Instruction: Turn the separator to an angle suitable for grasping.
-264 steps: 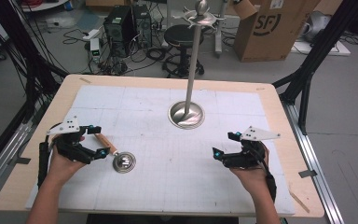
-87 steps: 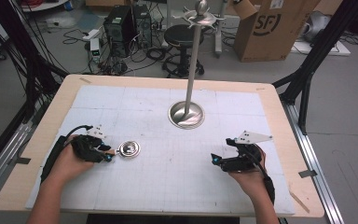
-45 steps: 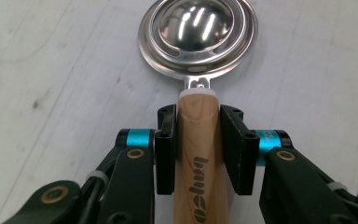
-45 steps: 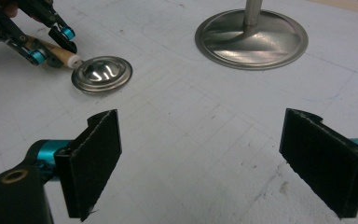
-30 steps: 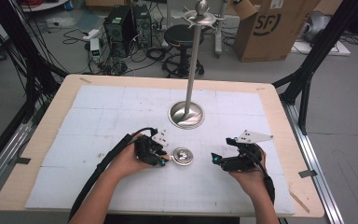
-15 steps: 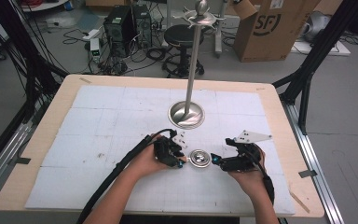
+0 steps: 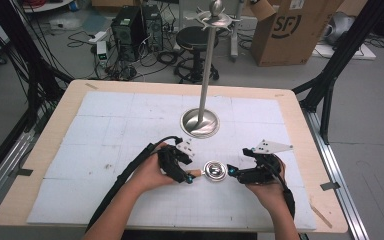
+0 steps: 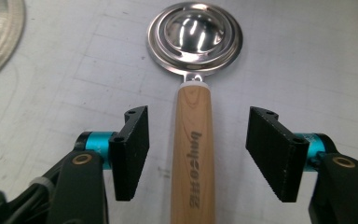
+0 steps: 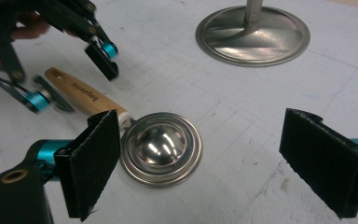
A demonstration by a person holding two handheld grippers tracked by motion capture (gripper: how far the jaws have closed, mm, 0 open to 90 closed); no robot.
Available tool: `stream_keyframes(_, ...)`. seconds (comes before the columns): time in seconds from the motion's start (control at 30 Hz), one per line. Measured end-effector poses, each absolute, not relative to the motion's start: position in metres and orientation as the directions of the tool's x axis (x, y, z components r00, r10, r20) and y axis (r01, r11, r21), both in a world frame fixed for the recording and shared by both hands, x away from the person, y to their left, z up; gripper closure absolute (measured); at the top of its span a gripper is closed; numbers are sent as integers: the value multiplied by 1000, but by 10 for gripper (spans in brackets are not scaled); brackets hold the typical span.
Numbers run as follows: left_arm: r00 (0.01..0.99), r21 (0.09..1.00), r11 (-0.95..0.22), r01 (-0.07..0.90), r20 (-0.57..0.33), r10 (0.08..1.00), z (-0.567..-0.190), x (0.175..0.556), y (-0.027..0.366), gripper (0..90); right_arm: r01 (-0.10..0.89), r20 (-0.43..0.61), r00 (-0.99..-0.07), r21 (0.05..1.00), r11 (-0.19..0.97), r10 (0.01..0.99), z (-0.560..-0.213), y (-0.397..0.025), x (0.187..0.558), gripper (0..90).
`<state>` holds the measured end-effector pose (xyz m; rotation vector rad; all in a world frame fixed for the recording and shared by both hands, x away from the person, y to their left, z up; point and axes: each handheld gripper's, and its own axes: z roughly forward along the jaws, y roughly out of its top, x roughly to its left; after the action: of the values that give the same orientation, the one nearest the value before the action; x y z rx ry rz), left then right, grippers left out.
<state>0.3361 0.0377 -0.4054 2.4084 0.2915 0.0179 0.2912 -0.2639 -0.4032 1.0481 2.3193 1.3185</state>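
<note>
Wooden-handled steel measuring scoop [image 7: 211, 171] lies flat on the white gridded table mat [image 7: 105, 130], near the person's edge, its round bowl between the two grippers. Left gripper [image 7: 187, 177] has its jaws spread wide on either side of the wooden handle without touching it, while right gripper [image 7: 231, 171] sits just beside the bowl, jaws wide apart and empty. Farther back stands the steel pole stand [image 7: 200, 121] on its round base.
</note>
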Motion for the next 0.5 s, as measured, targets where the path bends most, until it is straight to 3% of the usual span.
stream_keyframes(0.1,970,686,-693,221,-81,229,-394,333,59,322,454,109,-702,830,324,704,-403,-263,290,118)
stream_keyframes(0.5,945,735,-625,263,-64,322,-379,318,129,245,452,101,-706,826,337,701,-404,-262,290,118)
